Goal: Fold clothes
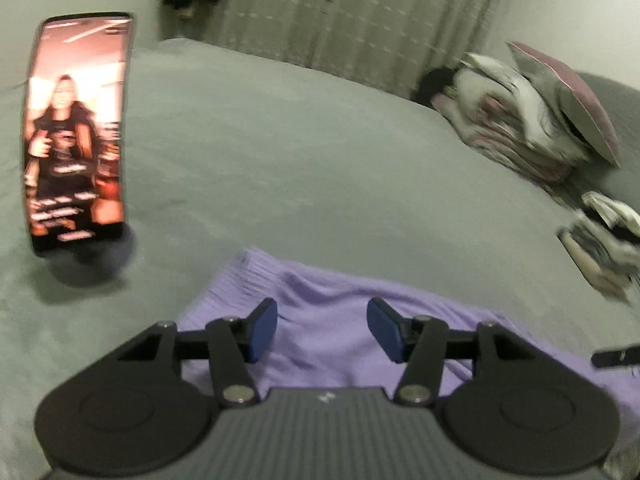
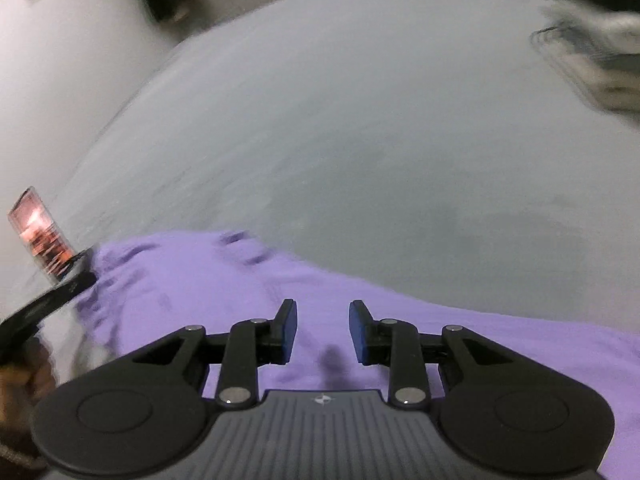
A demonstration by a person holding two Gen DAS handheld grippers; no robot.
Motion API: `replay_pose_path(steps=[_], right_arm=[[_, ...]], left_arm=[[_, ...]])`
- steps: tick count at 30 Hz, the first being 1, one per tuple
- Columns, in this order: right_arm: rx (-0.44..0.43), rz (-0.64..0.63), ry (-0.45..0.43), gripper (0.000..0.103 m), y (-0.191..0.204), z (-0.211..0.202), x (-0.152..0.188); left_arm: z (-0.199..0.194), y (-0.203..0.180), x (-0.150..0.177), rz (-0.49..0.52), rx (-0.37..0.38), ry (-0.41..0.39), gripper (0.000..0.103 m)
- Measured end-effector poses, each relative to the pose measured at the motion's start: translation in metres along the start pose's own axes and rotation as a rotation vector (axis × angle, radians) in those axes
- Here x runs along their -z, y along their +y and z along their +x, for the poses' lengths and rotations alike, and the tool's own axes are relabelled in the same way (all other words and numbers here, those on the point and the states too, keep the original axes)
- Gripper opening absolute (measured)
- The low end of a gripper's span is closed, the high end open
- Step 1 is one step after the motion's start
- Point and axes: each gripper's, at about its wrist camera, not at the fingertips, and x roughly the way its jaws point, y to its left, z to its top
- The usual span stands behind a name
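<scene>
Left wrist view shows the left gripper [image 1: 322,330] over a purple garment [image 1: 320,292] spread on a grey bed [image 1: 300,160]. Its jaws stand apart with nothing between the blue pads [image 1: 264,330]; the cloth lies below them, not pinched. Right wrist view shows the right gripper [image 2: 323,332] above the same garment [image 2: 200,280], jaws also parted, somewhat narrower, and empty. Both pictures are blurred, the right one more.

A phone [image 1: 76,132] stands lit on a stand to the left, near the garment's edge. At the right of the bed sits a pile of clothes [image 1: 532,120], with more items [image 1: 604,240] nearer; whether these are folded or waiting I cannot tell.

Judging by this, the purple garment is laid down and released. Its edge looks rumpled, so further folds or smoothing probably remain, then stacking.
</scene>
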Motion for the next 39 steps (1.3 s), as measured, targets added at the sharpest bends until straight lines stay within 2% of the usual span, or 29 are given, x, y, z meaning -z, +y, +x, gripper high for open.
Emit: replay_pose_path(steps=[2, 4, 8, 16, 18, 27, 31, 33, 37, 39], right_arm=[[-0.064, -0.036, 0.063, 0.030, 0.012, 0.024, -0.013], [-0.090, -0.058, 0.100, 0.030, 0.020, 0.044, -0.022], [-0.143, -0.029, 0.136, 0.032, 0.017, 0.074, -0.036], [-0.284, 0.035, 0.119, 0.033, 0.008, 0.097, -0.045], [-0.323, 0.058, 0.115, 0.033, 0.007, 0.102, -0.045], [-0.494, 0.167, 0.121, 0.033, 0.004, 0.122, -0.044], [-0.524, 0.179, 0.104, 0.031, 0.010, 0.130, -0.038], [-0.528, 0.171, 0.090, 0.031, 0.012, 0.128, -0.037], [-0.506, 0.165, 0.075, 0.014, 0.013, 0.127, -0.036], [-0.496, 0.164, 0.066, 0.011, 0.012, 0.125, -0.037]], left_arm=[[0.002, 0.014, -0.007, -0.038, -0.015, 0.001, 0.052], [0.005, 0.025, -0.010, -0.057, -0.027, 0.010, 0.052], [0.012, 0.037, -0.010, -0.064, -0.017, 0.046, 0.049], [0.028, 0.057, -0.010, -0.088, 0.005, 0.067, 0.046], [0.029, 0.060, -0.011, -0.098, 0.027, 0.064, 0.040], [0.034, 0.058, -0.011, -0.089, 0.071, 0.056, 0.038], [0.036, 0.056, -0.010, -0.083, 0.069, 0.056, 0.037], [0.037, 0.055, -0.009, -0.077, 0.061, 0.057, 0.032], [0.039, 0.055, -0.005, -0.068, 0.061, 0.079, 0.029], [0.037, 0.053, -0.003, -0.045, 0.051, 0.079, 0.029]])
